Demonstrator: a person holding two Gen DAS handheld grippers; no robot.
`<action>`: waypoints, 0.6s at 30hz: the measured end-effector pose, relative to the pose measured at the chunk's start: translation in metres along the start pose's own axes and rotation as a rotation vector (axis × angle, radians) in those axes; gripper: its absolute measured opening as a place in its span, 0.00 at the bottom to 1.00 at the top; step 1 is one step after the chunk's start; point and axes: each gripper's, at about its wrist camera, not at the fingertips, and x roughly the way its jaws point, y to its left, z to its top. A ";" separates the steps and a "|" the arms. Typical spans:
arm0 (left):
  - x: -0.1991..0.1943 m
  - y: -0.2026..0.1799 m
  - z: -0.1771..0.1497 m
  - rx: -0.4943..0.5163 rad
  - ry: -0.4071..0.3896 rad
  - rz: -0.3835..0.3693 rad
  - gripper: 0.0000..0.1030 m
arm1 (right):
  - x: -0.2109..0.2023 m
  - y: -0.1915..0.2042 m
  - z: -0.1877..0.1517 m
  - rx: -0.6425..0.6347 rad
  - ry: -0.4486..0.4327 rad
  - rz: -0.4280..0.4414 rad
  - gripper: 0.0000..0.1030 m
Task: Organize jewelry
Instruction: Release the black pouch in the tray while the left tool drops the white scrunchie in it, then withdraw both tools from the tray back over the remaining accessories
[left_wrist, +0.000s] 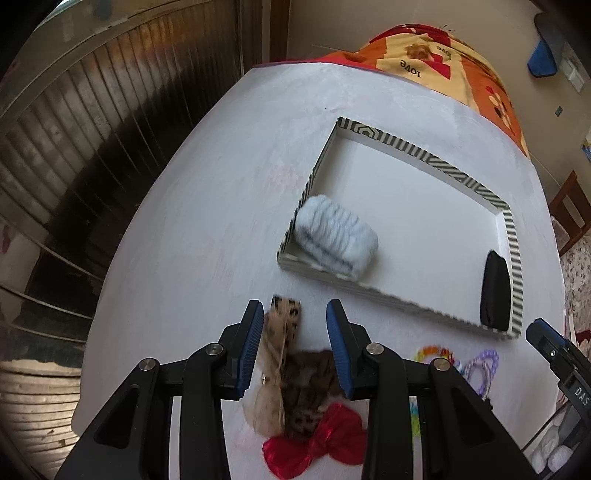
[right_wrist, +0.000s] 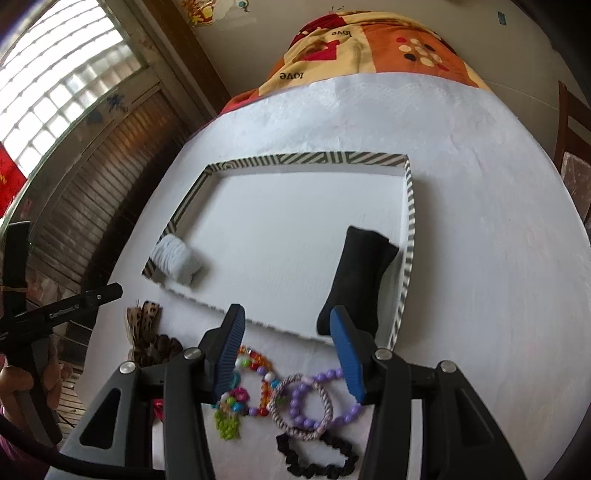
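Note:
A shallow striped tray lies on the white table. In it are a pale blue scrunchie at the near left and a black pouch at the near right. My left gripper is open above a leopard-print bow, with a red bow nearer. My right gripper is open and empty above a colourful bead bracelet, a purple bead bracelet, a striped hair tie and a black scrunchie.
A patterned orange blanket lies past the table's far edge. A slatted wooden shutter is on the left. A wooden chair stands at the right. The table edge curves close on the left.

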 end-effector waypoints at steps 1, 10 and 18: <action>-0.002 0.000 -0.004 0.004 -0.003 0.002 0.27 | -0.001 0.002 -0.003 0.001 0.001 0.002 0.49; -0.022 0.014 -0.037 0.023 -0.021 0.004 0.27 | -0.019 0.022 -0.033 -0.025 -0.009 -0.020 0.49; -0.034 0.018 -0.058 0.045 -0.031 -0.012 0.27 | -0.033 0.039 -0.060 -0.025 -0.011 -0.029 0.49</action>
